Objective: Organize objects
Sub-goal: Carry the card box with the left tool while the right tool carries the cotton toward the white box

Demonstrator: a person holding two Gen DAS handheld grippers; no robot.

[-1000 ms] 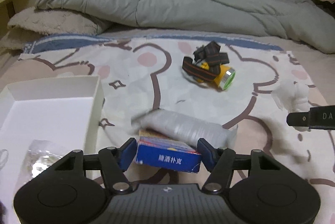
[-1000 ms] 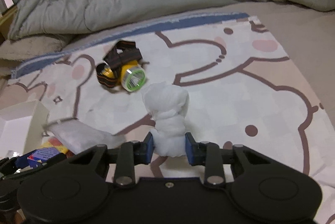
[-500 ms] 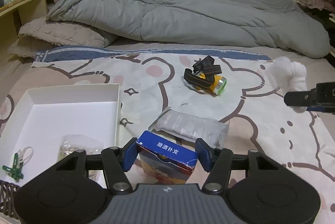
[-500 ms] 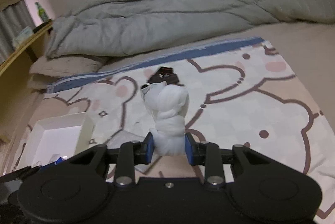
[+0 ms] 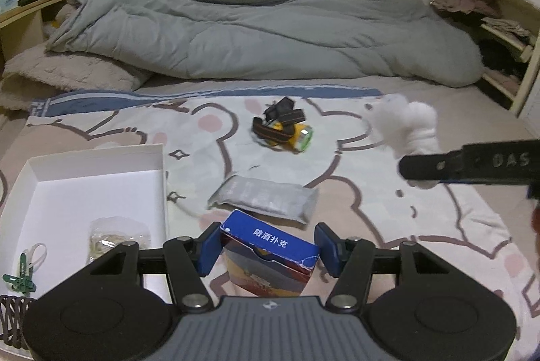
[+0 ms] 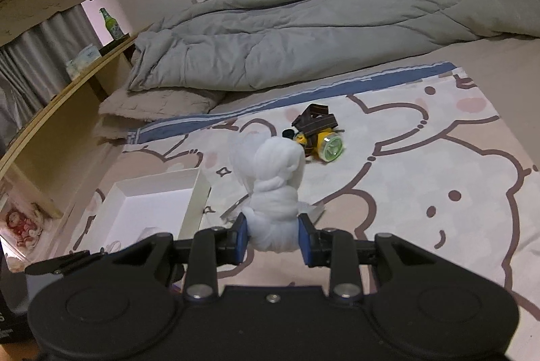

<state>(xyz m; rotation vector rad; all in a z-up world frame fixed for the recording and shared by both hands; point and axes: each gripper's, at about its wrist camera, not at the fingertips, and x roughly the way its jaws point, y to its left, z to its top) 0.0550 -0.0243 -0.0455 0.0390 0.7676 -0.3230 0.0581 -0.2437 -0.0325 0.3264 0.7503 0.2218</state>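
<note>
My left gripper is shut on a blue card box with white lettering, held above the patterned sheet. My right gripper is shut on a white wad of cloth, which also shows at the right of the left wrist view as a white wad of cloth in a black finger. An open white box lies at the left with a clear bag and green clips inside. A grey packet and a yellow headlamp lie on the sheet.
A crumpled grey duvet covers the far half of the bed, with a beige pillow at its left. A wooden shelf with a green bottle runs along the left. Open shelves with clothes stand at the right.
Both grippers have risen from the sheet with their loads. The card box came up off the grey packet. More of the white box and the room shows now.
</note>
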